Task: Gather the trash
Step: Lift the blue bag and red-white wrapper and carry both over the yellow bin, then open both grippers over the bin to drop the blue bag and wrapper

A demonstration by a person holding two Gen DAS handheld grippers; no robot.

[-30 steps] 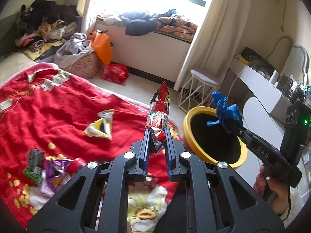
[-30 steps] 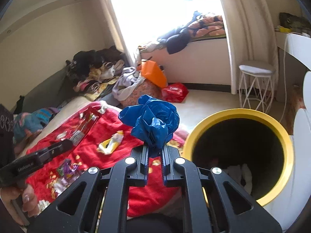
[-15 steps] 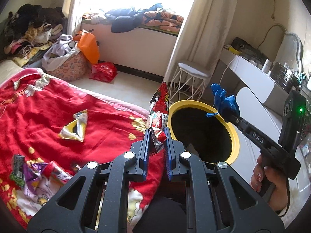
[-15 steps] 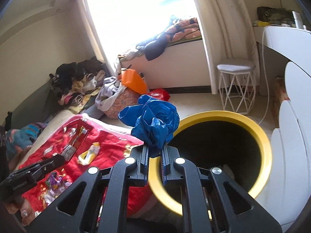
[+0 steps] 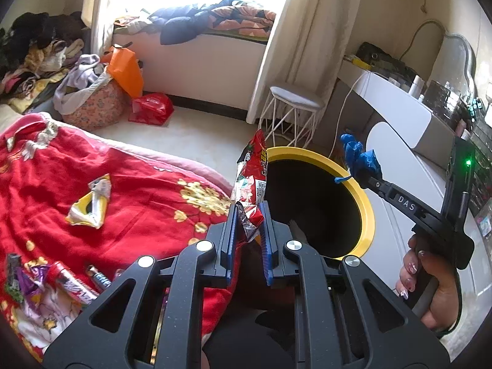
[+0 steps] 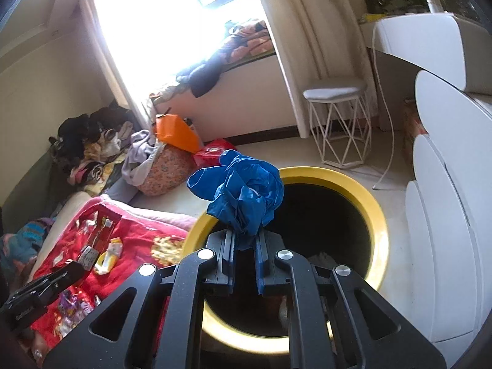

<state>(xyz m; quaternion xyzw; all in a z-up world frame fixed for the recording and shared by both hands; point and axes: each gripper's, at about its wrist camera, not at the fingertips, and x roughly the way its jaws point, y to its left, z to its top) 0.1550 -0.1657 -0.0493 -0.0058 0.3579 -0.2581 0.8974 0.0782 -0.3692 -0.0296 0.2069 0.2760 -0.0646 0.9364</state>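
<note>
My left gripper [image 5: 247,215] is shut on a red snack wrapper [image 5: 253,172] that stands up from its pads, level with the near left rim of the yellow-rimmed black bin [image 5: 367,212]. My right gripper [image 6: 246,238] is shut on a crumpled blue plastic bag [image 6: 243,190], held over the bin's [image 6: 376,212] left rim. In the left wrist view the right gripper [image 5: 364,175] reaches in from the right, the blue bag [image 5: 358,156] over the bin's far rim. More wrappers [image 5: 89,203] lie on the red blanket [image 5: 138,190].
A white wire stool [image 5: 293,113] stands beyond the bin. White scalloped furniture [image 6: 446,246] flanks the bin's right side. Clothes piles, an orange bag [image 5: 126,70] and a red bag [image 5: 152,107] sit on the floor by the window seat. A hand [image 5: 433,279] grips the right tool.
Both grippers have moved toward the bin, each keeping its piece of trash. The bin now looms larger and nearer in both views, and the right wrist has rolled.
</note>
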